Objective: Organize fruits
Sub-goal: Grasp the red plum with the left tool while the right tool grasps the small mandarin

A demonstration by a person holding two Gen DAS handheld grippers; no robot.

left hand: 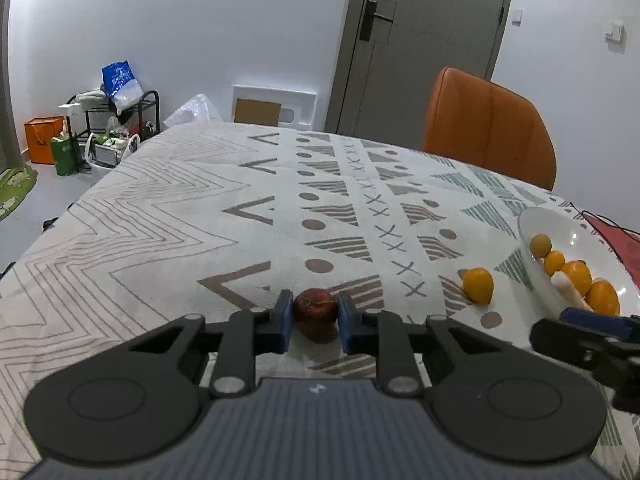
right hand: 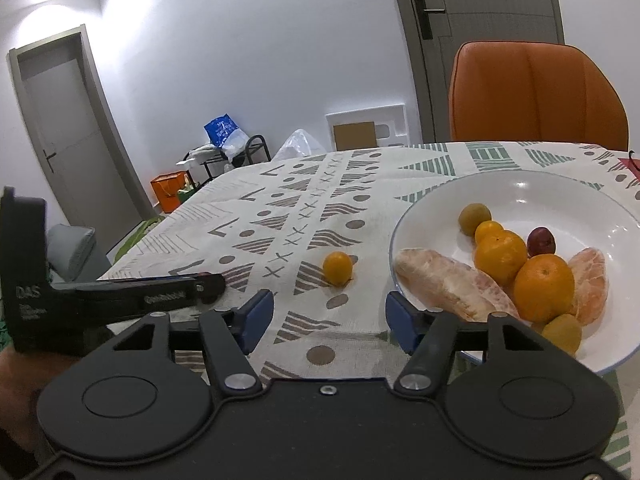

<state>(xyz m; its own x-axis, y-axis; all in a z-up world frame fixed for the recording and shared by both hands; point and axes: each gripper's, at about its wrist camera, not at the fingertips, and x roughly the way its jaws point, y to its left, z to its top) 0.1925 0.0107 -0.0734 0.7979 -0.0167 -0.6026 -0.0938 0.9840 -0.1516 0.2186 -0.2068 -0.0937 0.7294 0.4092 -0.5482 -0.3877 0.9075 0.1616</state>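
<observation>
Nearest the lens in the left wrist view, the left claw has its blue pads pressed against both sides of a small dark red fruit, which sits on the patterned cloth of the worktop. The grip is low and level with the fruit's middle, probably so it will not roll out when lifted. To its right, a loose orange fruit lies alone on the cloth, just beside the white bowl, which already holds several oranges and small yellow-green fruits.

In the right wrist view, the right claw stands about half spread with nothing between its pads, only bare cloth. It points toward the same loose orange fruit, which lies a little ahead of it, so I judge this to be its target. Further right, the bowl carries peeled citrus segments, oranges and a small dark red fruit. The bowl looks to be the gathering place; two fruits remain outside it, one gripped and one untouched.
</observation>
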